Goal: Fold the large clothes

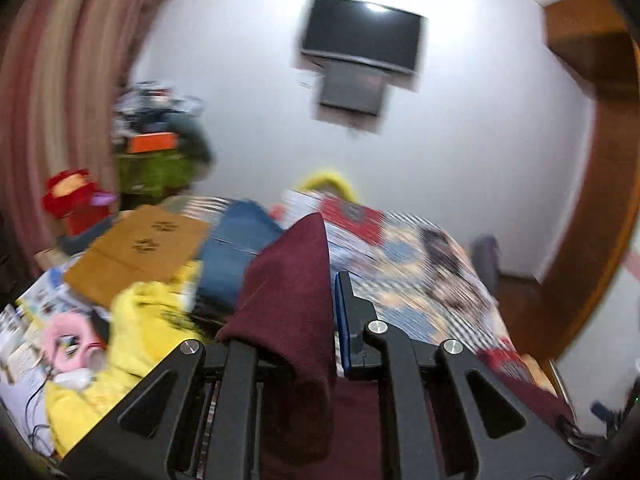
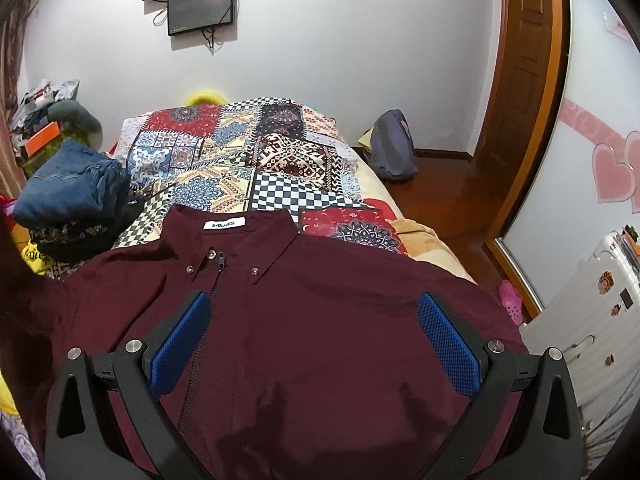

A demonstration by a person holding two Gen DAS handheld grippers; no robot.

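Observation:
A maroon button-down shirt (image 2: 320,312) lies front up on the patchwork bedspread (image 2: 248,152), collar at the far side with a white label. My right gripper (image 2: 316,336) is open and hovers over the shirt's chest, a blue pad on each side. In the left wrist view my left gripper (image 1: 316,292) is shut on a fold of the maroon shirt (image 1: 292,280) and holds it lifted; the cloth drapes over the left finger and hides it. That view is blurred by motion.
Folded blue jeans (image 2: 68,188) sit on a dark garment at the bed's left. A yellow garment (image 1: 132,332) and a brown box (image 1: 140,248) lie left of it. A backpack (image 2: 390,152) stands on the wooden floor at the right, near the door.

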